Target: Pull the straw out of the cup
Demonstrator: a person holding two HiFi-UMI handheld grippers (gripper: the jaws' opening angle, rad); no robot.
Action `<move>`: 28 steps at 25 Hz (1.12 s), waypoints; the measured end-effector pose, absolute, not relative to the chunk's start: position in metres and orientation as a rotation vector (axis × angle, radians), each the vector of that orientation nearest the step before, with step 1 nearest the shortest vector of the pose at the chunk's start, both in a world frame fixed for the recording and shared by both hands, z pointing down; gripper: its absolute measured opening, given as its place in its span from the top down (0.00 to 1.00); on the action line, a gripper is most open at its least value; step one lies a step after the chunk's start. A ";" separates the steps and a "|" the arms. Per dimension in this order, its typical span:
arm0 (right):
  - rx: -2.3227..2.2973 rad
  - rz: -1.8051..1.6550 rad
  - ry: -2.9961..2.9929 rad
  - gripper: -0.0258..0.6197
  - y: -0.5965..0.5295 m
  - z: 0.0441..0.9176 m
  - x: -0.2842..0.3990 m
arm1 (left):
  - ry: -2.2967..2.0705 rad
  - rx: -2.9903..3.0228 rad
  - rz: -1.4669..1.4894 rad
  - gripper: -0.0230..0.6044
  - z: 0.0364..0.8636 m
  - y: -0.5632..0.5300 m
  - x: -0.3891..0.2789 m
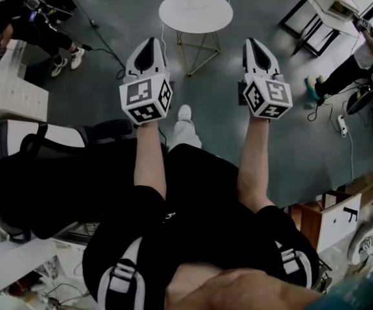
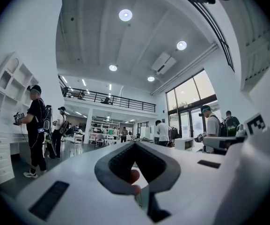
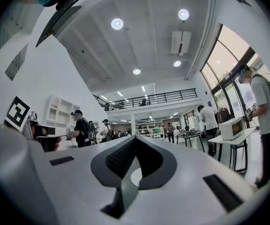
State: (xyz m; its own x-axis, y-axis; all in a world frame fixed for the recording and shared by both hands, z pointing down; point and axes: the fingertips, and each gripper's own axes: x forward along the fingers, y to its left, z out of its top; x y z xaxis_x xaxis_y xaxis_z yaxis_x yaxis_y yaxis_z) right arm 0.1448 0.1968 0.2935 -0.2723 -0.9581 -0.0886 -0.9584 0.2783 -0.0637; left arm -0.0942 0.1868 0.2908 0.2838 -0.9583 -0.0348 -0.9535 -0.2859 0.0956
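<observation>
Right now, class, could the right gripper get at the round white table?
Probably not from this stance. The right gripper is short of the round white table, with grey floor showing between them. Nothing blocks the way; a step forward should do.

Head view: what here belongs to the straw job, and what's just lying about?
Job: left gripper, shut and empty; right gripper, the same; round white table, possibly the worktop. No cup or straw discernible.
Lying about: white drawer unit; power strip; cardboard box.
</observation>
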 end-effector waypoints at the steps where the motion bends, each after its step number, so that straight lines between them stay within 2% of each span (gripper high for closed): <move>1: -1.816 0.003 2.427 0.94 0.192 0.297 0.142 | -1.836 2.482 -0.134 0.96 0.293 0.184 -0.093; 10: -1.840 0.059 2.470 0.94 0.108 0.300 0.135 | -1.783 2.434 -0.209 0.96 0.320 0.112 -0.099; 14: -1.740 0.077 2.515 0.94 0.079 0.304 0.109 | -1.728 2.371 -0.288 0.96 0.326 0.083 -0.107; 18: -1.750 0.070 2.541 0.94 0.048 0.332 0.106 | -1.661 2.376 -0.234 0.96 0.354 0.044 -0.089; 28: -1.645 -0.159 2.535 0.94 -0.057 0.362 0.064 | -1.671 2.395 -0.052 0.96 0.356 -0.050 -0.110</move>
